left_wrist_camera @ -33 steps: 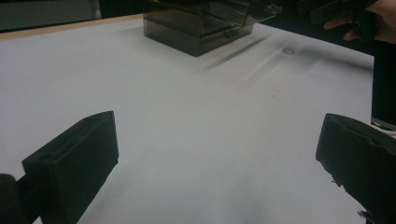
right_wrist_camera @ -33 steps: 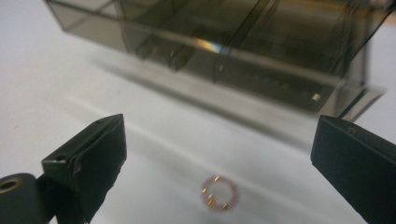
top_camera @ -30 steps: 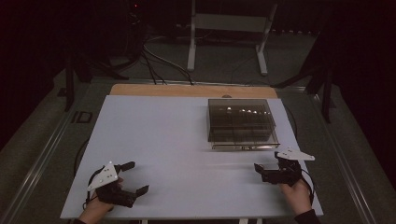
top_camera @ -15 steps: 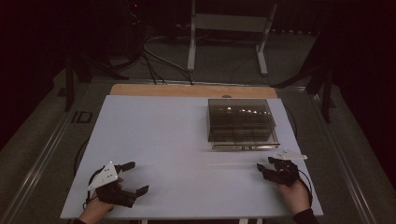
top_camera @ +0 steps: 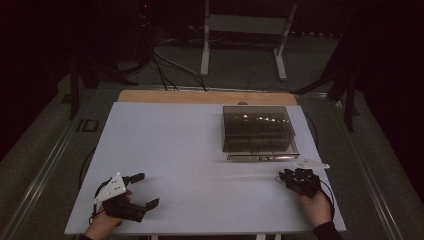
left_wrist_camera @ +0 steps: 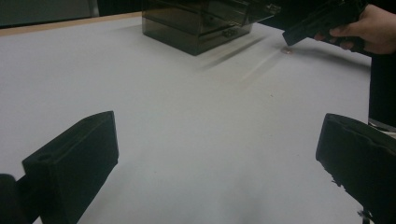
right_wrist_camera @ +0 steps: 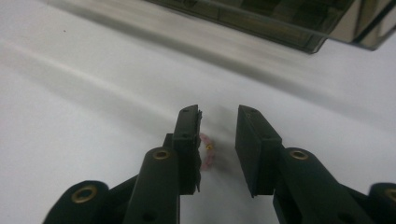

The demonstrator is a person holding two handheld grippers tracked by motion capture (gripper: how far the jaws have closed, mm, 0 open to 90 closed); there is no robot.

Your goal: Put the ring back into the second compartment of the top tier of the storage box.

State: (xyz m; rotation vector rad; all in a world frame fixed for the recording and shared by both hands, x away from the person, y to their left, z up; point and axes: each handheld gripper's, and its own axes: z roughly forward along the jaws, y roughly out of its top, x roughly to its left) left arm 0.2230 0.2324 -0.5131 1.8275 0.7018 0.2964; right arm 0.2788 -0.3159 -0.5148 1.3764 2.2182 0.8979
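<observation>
White desk (top_camera: 200,165), matte, with a bare wooden strip along its far edge; it carries every item listed below.

Smoked translucent plastic box (top_camera: 258,132), rectangular, with inner compartments showing through the lid; it stands on the far right part of the desk, beyond the right gripper. In the left gripper view the same box (left_wrist_camera: 201,25) sits at the top, and in the right gripper view its near wall (right_wrist_camera: 261,21) crosses the top of the picture.

Left gripper (top_camera: 141,190), black, grey three-cornered plate on top, held in a hand at the near left corner of the desk. Jaws wide apart, nothing between them, bare desk showing across the gap in its own view.

Right gripper (top_camera: 283,178), black, grey plate on top, held in a hand at the near right of the desk, just in front of the box and apart from it. Jaws narrow, having just been closing, with a clear gap left between them; tips low over the desk.

Small pink ring-like item with a gold-coloured bead (right_wrist_camera: 207,153), lying on the desk between the right gripper's jaws, close against the left-hand pad in that view and partly hidden by it. Whether the pad touches it cannot be told. In the left gripper view it is a pink speck (left_wrist_camera: 286,50) below the right gripper's tips.
</observation>
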